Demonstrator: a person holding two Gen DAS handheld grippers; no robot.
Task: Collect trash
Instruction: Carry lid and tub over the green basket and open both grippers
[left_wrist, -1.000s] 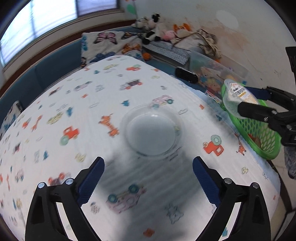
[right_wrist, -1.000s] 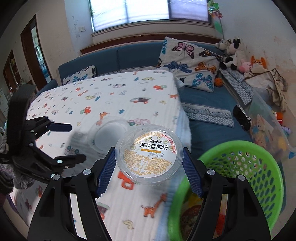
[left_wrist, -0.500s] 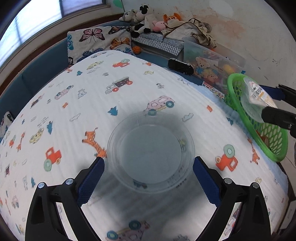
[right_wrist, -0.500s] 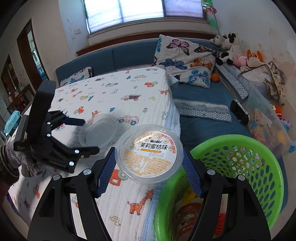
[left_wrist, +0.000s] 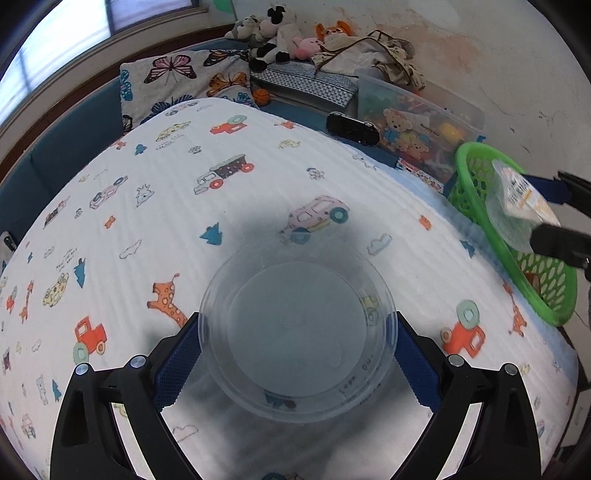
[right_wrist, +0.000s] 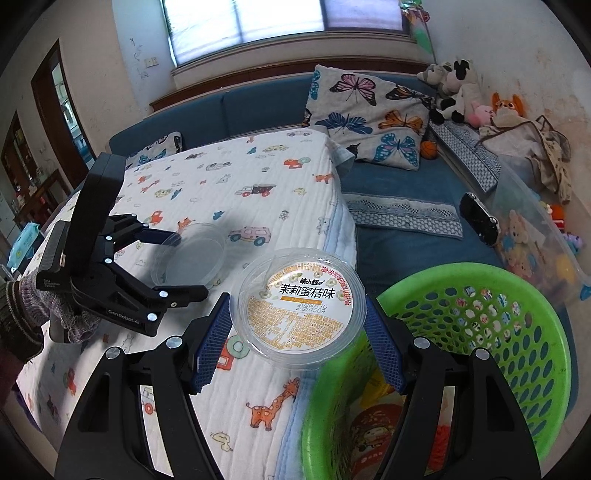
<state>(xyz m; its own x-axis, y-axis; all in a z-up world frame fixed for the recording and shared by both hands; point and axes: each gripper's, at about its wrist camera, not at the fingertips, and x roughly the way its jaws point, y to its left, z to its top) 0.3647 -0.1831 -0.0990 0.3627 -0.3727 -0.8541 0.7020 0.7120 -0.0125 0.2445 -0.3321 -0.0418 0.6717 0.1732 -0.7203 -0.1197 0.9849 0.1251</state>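
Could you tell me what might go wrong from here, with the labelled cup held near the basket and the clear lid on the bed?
1. The right gripper holds the labelled clear plastic cup over the green mesh basket's rim; released here, it could land on the printed white blanket.
2. The left gripper straddles the flat clear plastic lid; closing may buckle or flip it.

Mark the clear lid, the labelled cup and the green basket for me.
clear lid (left_wrist: 297, 347), left wrist view, flat centre.
labelled cup (right_wrist: 301, 306), right wrist view, printed label.
green basket (right_wrist: 476, 273), right wrist view, far rim.

blue sofa under a bright window, stained wall.
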